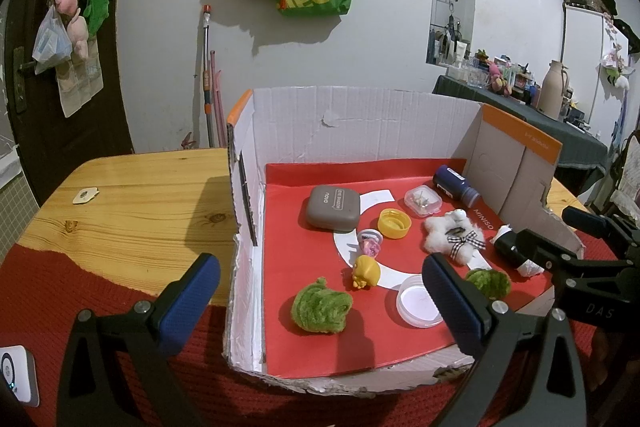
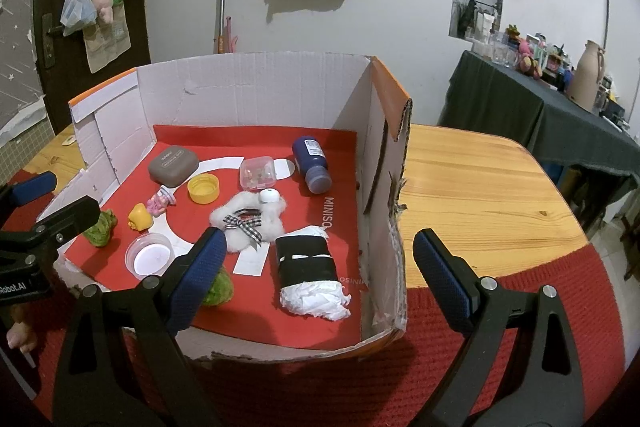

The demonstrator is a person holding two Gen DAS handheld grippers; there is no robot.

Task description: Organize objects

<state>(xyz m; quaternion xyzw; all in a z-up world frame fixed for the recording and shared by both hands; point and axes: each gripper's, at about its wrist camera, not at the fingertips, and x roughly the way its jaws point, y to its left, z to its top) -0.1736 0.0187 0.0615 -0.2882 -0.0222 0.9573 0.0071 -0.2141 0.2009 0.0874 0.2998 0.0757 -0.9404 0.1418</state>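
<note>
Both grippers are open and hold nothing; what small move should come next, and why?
Probably lower the left hand-held gripper onto the green fuzzy ball. It lies free on the red mat, nearest the open jaws, which frame it already.

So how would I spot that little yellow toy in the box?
Look in the cardboard box lined with red paper. Near its front left, the yellow toy lies between a pink figurine and a clear round lid. It is the only solid yellow figure; the yellow cap is a hollow ring.
</note>
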